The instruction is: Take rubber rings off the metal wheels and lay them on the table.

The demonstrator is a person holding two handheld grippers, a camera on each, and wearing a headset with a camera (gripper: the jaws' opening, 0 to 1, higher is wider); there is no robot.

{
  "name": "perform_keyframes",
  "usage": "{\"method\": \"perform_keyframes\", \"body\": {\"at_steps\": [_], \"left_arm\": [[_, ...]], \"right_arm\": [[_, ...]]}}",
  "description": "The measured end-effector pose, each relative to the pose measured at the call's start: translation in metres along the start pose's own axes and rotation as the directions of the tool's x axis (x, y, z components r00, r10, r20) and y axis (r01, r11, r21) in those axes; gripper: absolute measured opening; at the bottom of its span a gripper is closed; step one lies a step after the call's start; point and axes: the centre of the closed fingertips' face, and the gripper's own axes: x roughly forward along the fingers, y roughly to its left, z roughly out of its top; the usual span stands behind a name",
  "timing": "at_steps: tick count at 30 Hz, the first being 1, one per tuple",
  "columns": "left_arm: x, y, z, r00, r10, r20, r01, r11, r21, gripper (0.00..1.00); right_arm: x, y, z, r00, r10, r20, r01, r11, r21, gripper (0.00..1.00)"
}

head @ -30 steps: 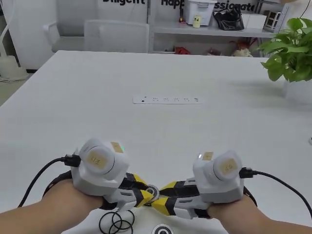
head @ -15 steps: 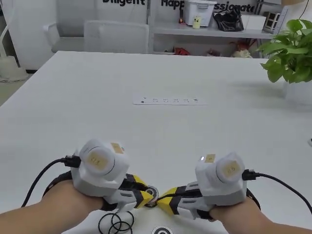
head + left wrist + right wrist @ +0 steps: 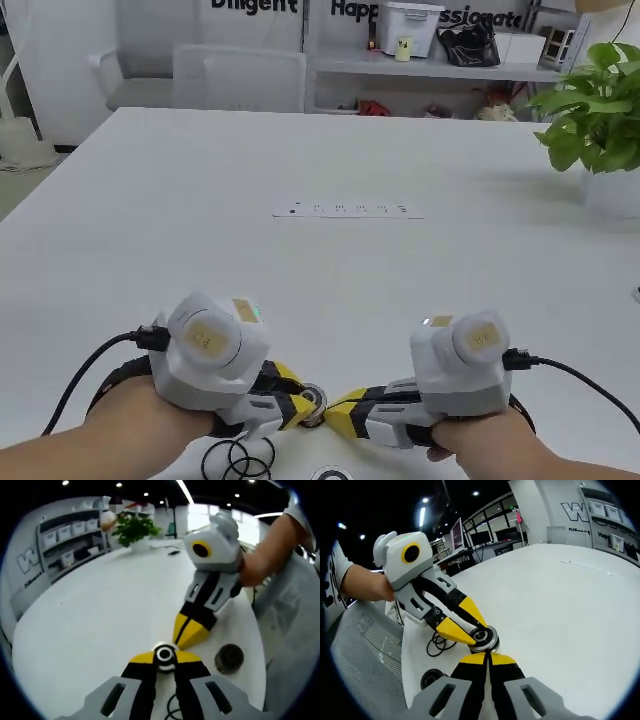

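Note:
My left gripper point(image 3: 305, 405) is shut on a small metal wheel point(image 3: 313, 402) just above the white table point(image 3: 330, 280) near its front edge. In the left gripper view the wheel point(image 3: 165, 654) sits between the yellow tips. My right gripper point(image 3: 335, 413) is shut, and its tips touch the wheel's rim point(image 3: 486, 639). I cannot tell whether they pinch rubber. Loose black rubber rings point(image 3: 238, 459) lie on the table under my left hand. A second wheel point(image 3: 229, 657) lies flat on the table close by.
A white power strip point(image 3: 346, 207) lies mid-table. A potted plant point(image 3: 595, 100) stands at the far right. A grey chair point(image 3: 240, 75) and shelves are behind the table. Black cables point(image 3: 85, 365) trail from both grippers.
Both grippers have sunk slightly toward the near edge. The right one has shifted a little right and rolled. The wheel stays in the left jaws.

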Motion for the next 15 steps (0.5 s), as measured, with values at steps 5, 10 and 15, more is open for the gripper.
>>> {"method": "perform_keyframes", "body": {"at_steps": [5, 10, 15], "left_arm": [[0.0, 0.0, 0.0, 1.0, 0.003, 0.0, -0.003, 1.0, 0.004, 0.13], [0.0, 0.0, 0.0, 1.0, 0.004, 0.0, -0.004, 1.0, 0.008, 0.13], [0.001, 0.0, 0.0, 1.0, 0.006, 0.0, -0.006, 1.0, 0.013, 0.13]], "right_arm": [[-0.002, -0.004, 0.0, 0.9999, -0.005, 0.016, 0.004, 0.999, 0.054, 0.0], [-0.005, -0.009, 0.005, 0.9982, -0.019, 0.057, 0.011, 0.992, 0.126, 0.0], [-0.006, -0.011, 0.008, 0.9966, -0.022, 0.079, 0.009, 0.986, 0.164, 0.0]]}}
